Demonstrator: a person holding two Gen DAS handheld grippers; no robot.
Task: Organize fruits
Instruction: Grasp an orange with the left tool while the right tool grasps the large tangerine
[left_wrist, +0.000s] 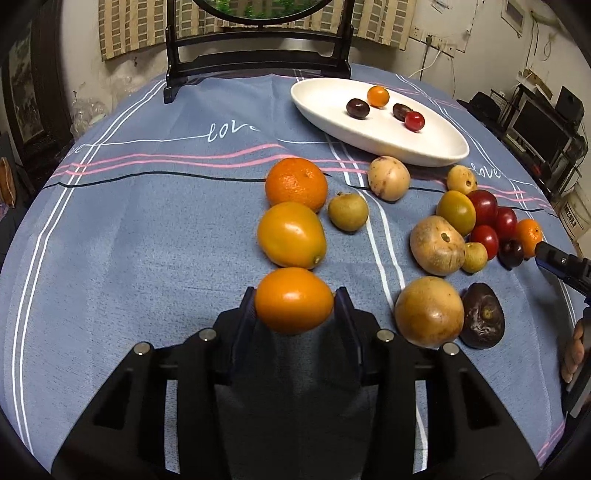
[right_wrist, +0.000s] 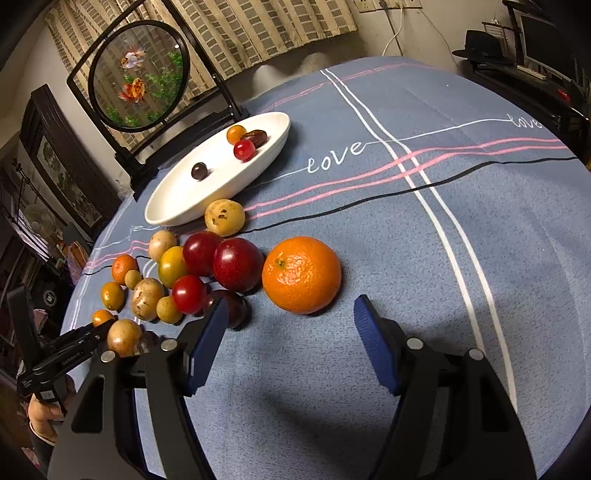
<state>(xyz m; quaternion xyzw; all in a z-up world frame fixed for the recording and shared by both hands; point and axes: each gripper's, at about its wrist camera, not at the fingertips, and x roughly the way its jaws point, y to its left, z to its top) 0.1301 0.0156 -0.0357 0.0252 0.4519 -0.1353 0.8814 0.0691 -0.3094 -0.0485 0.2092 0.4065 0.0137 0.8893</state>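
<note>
**A:** What has my left claw (left_wrist: 294, 301) got? I only see it from its own camera.

**B:** Its two pads press on either side of a smooth orange fruit (left_wrist: 294, 301), so it is closed on that. Straight ahead of it, a yellow-orange fruit (left_wrist: 291, 235) and then a dimpled mandarin (left_wrist: 296, 183) stand in a line. To its right lie a tan round fruit (left_wrist: 429, 311) and a wrinkled dark one (left_wrist: 482, 316).

**A:** And my right claw (right_wrist: 290, 312)?

**B:** Jaws stand apart with nothing between them. A large mandarin (right_wrist: 301, 274) sits just ahead of the gap, not touching either pad. The left pad covers part of a dark plum (right_wrist: 236, 310), so I can't make out its full shape.

**A:** What does one camera miss?

**B:** The left view cuts off the round fish picture (right_wrist: 140, 74) at the top; the right view shows it whole, with goldfish and green plants. In the right view the held fruit (right_wrist: 102, 317) is only a sliver behind the other claw's fingers at far left, and a hand (right_wrist: 42, 415) is half cut off beneath. In the left view only the tip of the right claw (left_wrist: 550, 254) enters at the far right edge.

**A:** The dish?

**B:** The white oval dish (left_wrist: 332, 110), well ahead and to the right of the left claw, holds four small fruits.

**A:** Any writing?

**B:** "love" on the blue tablecloth (right_wrist: 332, 155), several times. There is white lettering on the left claw's body, too small for me to read.
</note>
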